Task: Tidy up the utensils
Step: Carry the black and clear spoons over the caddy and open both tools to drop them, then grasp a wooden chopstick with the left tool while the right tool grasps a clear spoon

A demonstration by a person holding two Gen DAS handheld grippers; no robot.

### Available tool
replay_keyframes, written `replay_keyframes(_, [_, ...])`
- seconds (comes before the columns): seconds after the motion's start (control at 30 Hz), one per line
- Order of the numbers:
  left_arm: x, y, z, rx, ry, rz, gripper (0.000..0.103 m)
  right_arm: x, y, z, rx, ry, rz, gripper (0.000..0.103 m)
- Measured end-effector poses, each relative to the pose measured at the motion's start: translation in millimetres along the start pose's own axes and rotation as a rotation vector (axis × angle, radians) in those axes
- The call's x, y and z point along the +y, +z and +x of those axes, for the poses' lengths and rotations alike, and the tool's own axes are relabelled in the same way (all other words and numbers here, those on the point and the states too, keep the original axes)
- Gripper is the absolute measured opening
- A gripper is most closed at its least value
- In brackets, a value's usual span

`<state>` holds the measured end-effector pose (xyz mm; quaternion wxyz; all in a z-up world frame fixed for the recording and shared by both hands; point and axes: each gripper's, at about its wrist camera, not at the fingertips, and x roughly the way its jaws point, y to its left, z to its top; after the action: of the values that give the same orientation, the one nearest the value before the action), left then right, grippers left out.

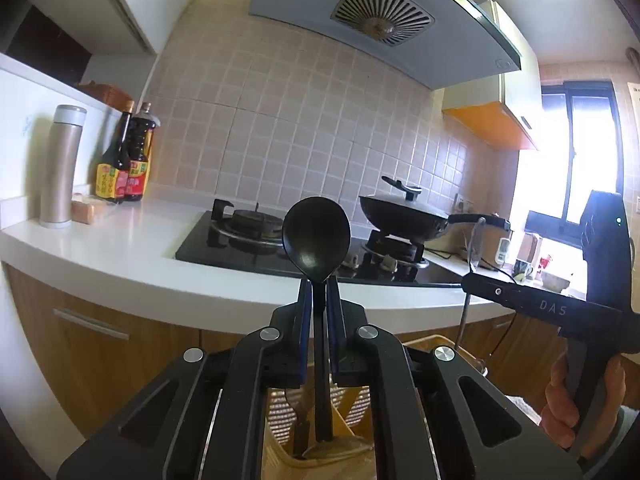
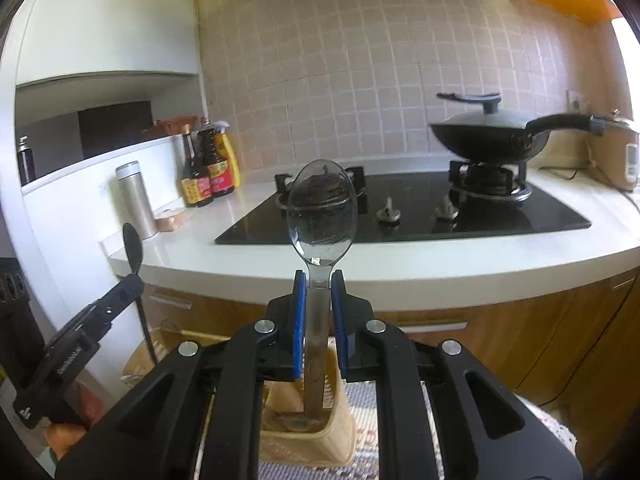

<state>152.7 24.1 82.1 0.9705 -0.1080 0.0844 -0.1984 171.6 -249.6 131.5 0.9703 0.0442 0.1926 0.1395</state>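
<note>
**Two spoons upright over the basket**

My left gripper (image 1: 318, 294) clamps the black spoon (image 1: 316, 236), my right gripper (image 2: 319, 280) the clear spoon (image 2: 322, 212); both handles point straight down into the utensil basket (image 2: 320, 436) (directly below, so I'd lower vertically).

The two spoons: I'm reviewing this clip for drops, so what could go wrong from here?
1. The left gripper pinches the black spoon only at its thin neck, so it may pivot or slip.
2. The right gripper holds the shiny metal spoon, whose smooth handle could slide down.
3. Both handles hang over the beige utensil basket near a divider; they might catch or land in the wrong compartment.
</note>
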Motion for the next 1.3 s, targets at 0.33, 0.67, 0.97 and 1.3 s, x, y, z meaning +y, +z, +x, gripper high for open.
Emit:
replay_keyframes(0.33, [-5.3,4.7,-31.8,0.010,-0.009,-0.017,0.042,-4.6,-7.7,-25.3,0.066,0.059,0.027,0.024])
replay_keyframes(0.67, [-25.8,9.7,-74.2,0.054,-0.018,-0.008,0.054,-4.6,-21.6,-64.2,0.124,0.077,0.027,0.039])
replay_keyframes(0.97, [-32.3,-26.2,-70.2,0.412,0.044,-0.045,0.052,4.1,-56.2,-75.2,0.297,-0.017,-0.056,0.046])
replay_keyframes(1.3, [-4.3,-83.9,-49.4,0.676,0.092,-0.206,0.052,-8.4,-116.7,-47.2,0.652,-0.044,-0.032,0.037])
